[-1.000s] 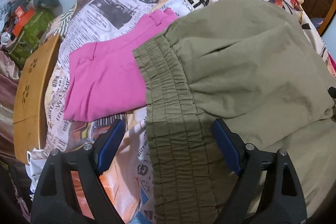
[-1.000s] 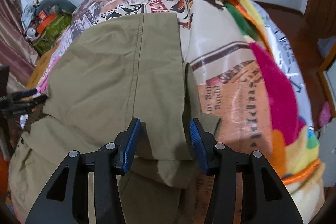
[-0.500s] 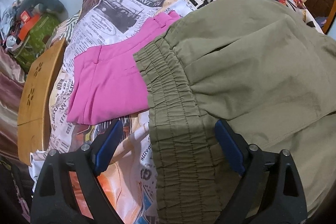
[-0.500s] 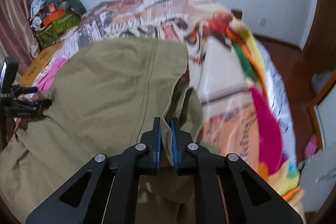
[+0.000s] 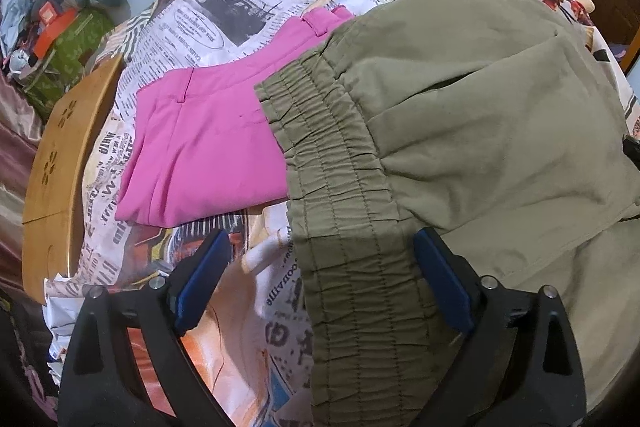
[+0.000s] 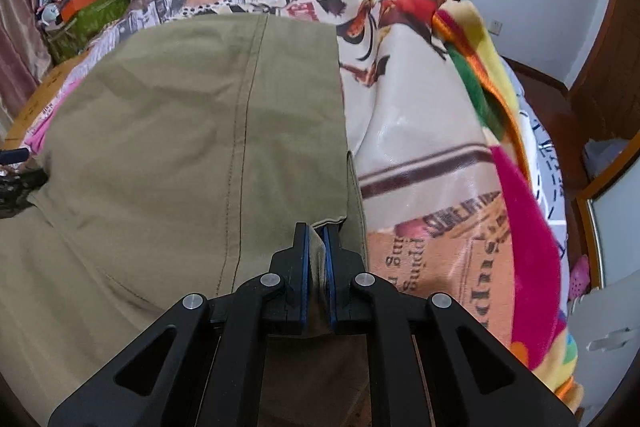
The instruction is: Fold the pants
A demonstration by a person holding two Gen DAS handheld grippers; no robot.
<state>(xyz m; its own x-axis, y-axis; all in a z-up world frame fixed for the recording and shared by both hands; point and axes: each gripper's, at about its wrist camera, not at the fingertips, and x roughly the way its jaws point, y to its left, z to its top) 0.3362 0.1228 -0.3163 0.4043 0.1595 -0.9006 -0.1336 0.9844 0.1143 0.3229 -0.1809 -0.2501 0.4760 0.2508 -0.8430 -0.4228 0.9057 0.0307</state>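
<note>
Now right gripper (image 6: 316,231) jaws on pants (image 6: 180,131)

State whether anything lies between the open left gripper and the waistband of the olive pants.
Nothing visible does. The left gripper has its jaws spread either side of the elastic waistband of the olive pants. The folded pink pants lie off to the side, beyond it.

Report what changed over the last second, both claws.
The right claw went from open around the leg edge of the olive pants to shut on that fabric. The left claw stayed open astride the elastic waistband, gripping nothing. The pink pants and the bedspread lie as before.
</note>
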